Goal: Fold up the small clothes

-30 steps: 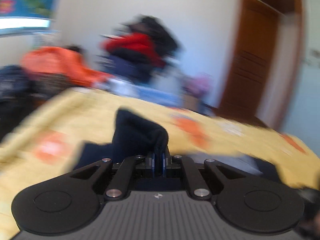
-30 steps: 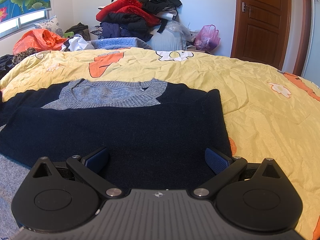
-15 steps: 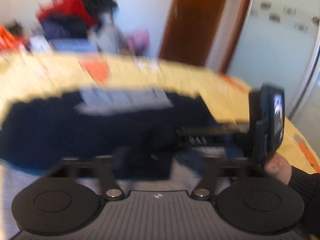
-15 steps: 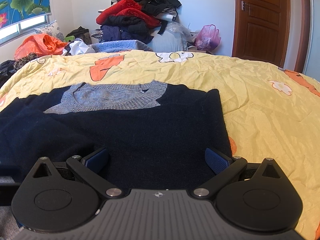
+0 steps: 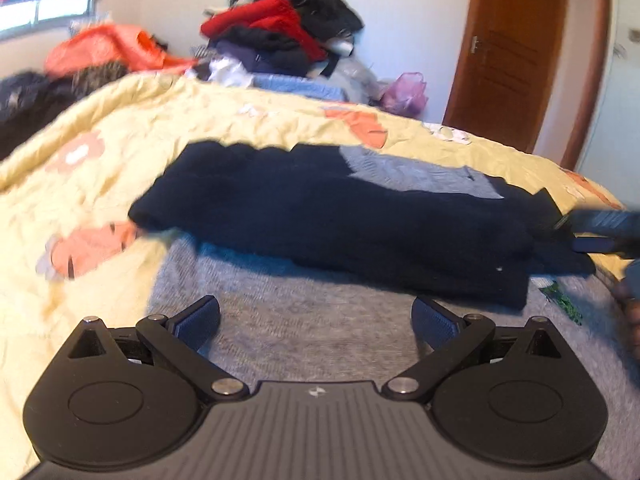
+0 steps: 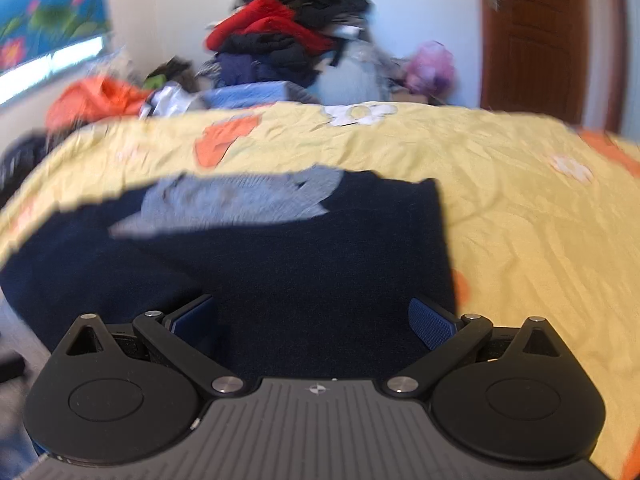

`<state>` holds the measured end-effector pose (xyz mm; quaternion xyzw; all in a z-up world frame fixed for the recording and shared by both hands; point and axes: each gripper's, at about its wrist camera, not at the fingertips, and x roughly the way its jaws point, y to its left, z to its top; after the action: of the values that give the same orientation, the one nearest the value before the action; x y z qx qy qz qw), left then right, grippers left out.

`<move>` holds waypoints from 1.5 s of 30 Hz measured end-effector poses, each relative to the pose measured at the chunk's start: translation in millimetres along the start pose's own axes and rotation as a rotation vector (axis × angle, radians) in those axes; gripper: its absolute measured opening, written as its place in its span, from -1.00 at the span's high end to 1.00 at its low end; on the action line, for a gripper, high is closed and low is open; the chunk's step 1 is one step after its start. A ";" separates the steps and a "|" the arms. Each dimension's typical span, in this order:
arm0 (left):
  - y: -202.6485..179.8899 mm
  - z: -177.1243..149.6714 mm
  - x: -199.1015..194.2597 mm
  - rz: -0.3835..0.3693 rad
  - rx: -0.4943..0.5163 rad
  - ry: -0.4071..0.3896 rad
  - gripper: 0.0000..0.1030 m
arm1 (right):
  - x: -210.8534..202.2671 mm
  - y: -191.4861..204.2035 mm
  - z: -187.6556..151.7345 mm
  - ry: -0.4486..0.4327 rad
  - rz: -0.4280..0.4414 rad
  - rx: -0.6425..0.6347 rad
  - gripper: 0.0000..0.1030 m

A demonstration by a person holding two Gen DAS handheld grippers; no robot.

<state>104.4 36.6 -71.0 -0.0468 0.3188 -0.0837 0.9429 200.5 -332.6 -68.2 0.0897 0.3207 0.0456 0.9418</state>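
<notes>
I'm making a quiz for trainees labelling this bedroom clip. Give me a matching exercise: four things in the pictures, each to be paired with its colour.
Things:
1. sweater body
2. bedspread
3. door
4. plastic bag by the door

Colours:
A. pink-purple
B. dark navy
C. brown wood
D. yellow with orange flowers

Pairs: 1-B, 2-D, 3-C, 4-A
</notes>
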 end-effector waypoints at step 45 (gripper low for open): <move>20.6 9.0 1.8 -0.066 -0.169 -0.114 -1.00 | -5.0 -20.3 82.5 0.161 0.105 0.033 0.65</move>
<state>113.9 56.8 -67.8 -0.1414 0.2687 -0.0849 0.9490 247.7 -364.8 -5.1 0.1180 0.3907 0.0966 0.9078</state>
